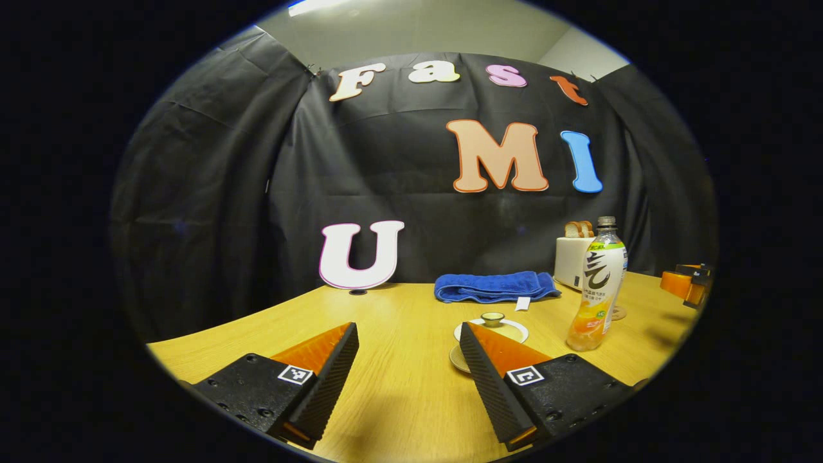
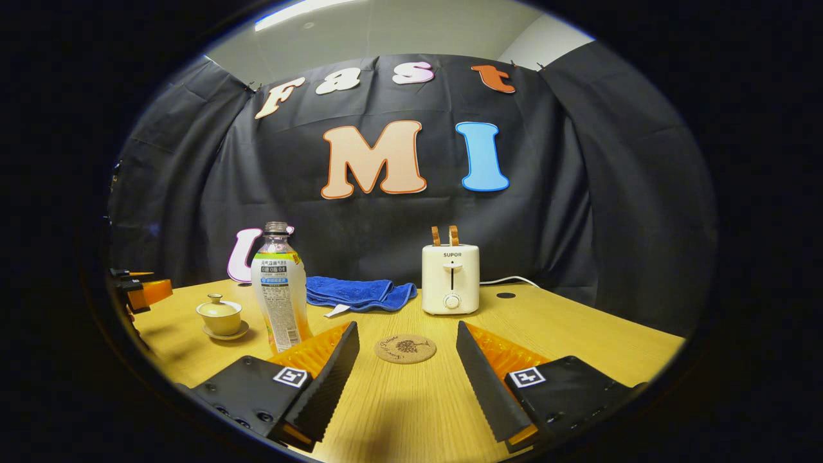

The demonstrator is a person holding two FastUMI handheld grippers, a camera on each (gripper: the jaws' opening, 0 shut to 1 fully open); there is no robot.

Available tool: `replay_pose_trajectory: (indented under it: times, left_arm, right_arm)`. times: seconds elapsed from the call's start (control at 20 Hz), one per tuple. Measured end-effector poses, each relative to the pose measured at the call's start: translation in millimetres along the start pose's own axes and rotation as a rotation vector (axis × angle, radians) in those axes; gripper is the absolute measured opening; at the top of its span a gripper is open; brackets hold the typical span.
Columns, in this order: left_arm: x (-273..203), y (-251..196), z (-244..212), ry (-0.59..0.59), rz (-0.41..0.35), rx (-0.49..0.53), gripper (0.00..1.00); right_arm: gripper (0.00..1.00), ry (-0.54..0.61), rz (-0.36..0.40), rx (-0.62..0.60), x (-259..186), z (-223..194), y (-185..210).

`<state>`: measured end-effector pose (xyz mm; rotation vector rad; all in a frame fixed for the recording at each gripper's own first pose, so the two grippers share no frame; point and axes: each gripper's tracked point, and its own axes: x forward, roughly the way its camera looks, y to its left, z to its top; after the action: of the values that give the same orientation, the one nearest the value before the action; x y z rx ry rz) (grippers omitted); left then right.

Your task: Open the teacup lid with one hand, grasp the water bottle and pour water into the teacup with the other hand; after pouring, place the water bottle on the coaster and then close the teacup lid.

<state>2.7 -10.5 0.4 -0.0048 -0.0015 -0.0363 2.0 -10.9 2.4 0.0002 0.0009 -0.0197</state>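
A lidded white teacup sits on its saucer at the table's left in the right gripper view. In the left gripper view its lid knob peeks out behind my right finger. The uncapped water bottle with orange drink stands upright to the right of the cup; in the right gripper view the bottle stands just beyond my left finger. A round cork coaster lies flat ahead between the fingers. My left gripper is open and holds nothing. My right gripper is open too, with nothing between its fingers.
A folded blue towel lies at the back of the wooden table. A white toaster with two bread slices stands behind the coaster, its cord trailing right. The other gripper shows at the far right edge in the left gripper view.
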Motion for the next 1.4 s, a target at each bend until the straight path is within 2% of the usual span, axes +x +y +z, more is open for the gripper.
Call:
replay_pose_trajectory:
  times: [0.3, 0.45, 0.55, 0.75, 0.9, 1.05, 1.1, 1.2, 1.25, 1.35, 1.4]
  left_arm:
    - [13, -32, -1, -0.001, -0.146, -0.004, 0.93]
    - [22, -48, -1, 0.001, -0.2, -0.004, 0.93]
    - [27, -55, -1, -0.001, -0.228, -0.005, 0.93]
    - [40, -74, -3, 0.01, -0.305, -0.008, 0.93]
    - [47, -81, -8, 0.041, -0.334, -0.008, 0.93]
    - [54, -87, -13, 0.075, -0.355, -0.005, 0.93]
    - [57, -89, -14, 0.084, -0.359, -0.005, 0.93]
    - [61, -91, -16, 0.096, -0.361, 0.0, 0.91]
    - [64, -93, -17, 0.101, -0.366, 0.0, 0.91]
    - [68, -96, -20, 0.116, -0.371, -0.002, 0.87]
    - [70, -97, -21, 0.127, -0.374, -0.003, 0.86]
  right_arm:
    - [0.97, 0.0, 0.0, 0.0, 1, 0, 0]
    - [0.94, -0.001, 0.0, 0.0, 1, 0, 0]
    - [0.97, -0.001, 0.0, 0.0, 1, 0, 0]
    - [0.94, -0.001, 0.005, 0.0, 1, 0, 1]
    - [0.99, -0.002, 0.005, 0.001, 1, 0, 1]
    - [0.94, -0.002, 0.007, 0.0, 1, 0, 1]
    - [0.96, -0.002, 0.007, 0.0, 1, 0, 1]
    - [0.94, -0.002, 0.007, 0.0, 1, -1, 1]
    - [0.96, -0.002, 0.007, 0.0, 1, 0, 1]
    - [0.94, -0.002, 0.007, 0.0, 1, 0, 1]
    - [0.97, -0.002, 0.007, 0.0, 1, -1, 1]
